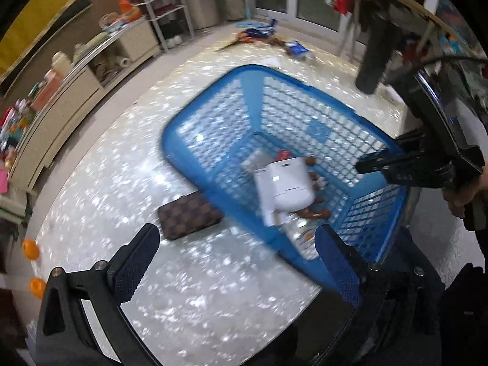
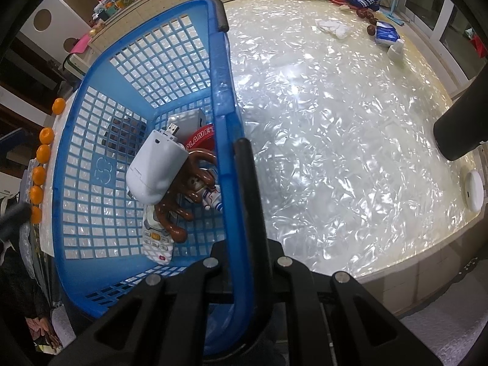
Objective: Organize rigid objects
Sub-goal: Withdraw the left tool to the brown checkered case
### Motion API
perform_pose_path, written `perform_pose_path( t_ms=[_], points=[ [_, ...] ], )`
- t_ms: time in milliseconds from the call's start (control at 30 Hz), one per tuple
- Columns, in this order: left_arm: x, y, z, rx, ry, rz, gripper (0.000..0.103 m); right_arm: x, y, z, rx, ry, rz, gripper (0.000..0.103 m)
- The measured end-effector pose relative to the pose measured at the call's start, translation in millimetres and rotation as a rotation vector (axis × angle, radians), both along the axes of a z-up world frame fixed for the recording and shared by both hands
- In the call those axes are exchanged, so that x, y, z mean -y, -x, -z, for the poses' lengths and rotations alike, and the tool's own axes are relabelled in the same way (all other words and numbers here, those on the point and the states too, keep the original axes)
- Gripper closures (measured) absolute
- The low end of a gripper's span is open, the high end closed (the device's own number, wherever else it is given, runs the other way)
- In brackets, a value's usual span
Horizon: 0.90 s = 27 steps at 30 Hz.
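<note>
Left tool [image 1: 235, 262] hanging released, fingers spread wide with nothing between them, above the pearly white shimmering tabletop [image 1: 189, 299]. Right tool [image 2: 244, 164] clamping the rim of the blue plastic lattice basket [image 2: 91, 140]. Lying inside that basket: a white rounded plastic gadget with a USB plug [image 2: 154, 166], resting on a glossy brown antler-shaped piece [image 2: 180, 210]; a small white astronaut figure [image 2: 212, 196] beside it; a white remote with orange buttons [image 2: 157, 241] underneath. Sitting on the tabletop just beside the basket's outer wall: a brown checkered flat wallet [image 1: 189, 215]. Lining the tabletop edge: small orange fruits [image 2: 41, 167].
</note>
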<state>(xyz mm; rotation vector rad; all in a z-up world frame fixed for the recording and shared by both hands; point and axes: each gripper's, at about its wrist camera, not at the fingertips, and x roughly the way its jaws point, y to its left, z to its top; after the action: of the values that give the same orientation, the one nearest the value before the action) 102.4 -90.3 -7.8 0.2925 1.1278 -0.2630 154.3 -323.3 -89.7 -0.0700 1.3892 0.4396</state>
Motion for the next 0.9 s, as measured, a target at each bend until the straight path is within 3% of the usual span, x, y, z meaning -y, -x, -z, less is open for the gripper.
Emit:
perform_pose_path(
  t_ms=[133, 500, 900],
  points=[
    [-31, -4, 7, -0.027, 0.004, -0.083, 0.001, 0, 0, 1, 0.001, 0.002, 0.000, 0.095],
    [-85, -32, 69, -0.165, 0.071, -0.355, 0.001, -1, 0, 1, -0.001, 0.003, -0.003, 0.095],
    [-121, -56, 127, -0.259, 0.243, -0.722, 0.001, -1, -1, 3, -0.005, 0.004, -0.011, 0.095]
  ],
)
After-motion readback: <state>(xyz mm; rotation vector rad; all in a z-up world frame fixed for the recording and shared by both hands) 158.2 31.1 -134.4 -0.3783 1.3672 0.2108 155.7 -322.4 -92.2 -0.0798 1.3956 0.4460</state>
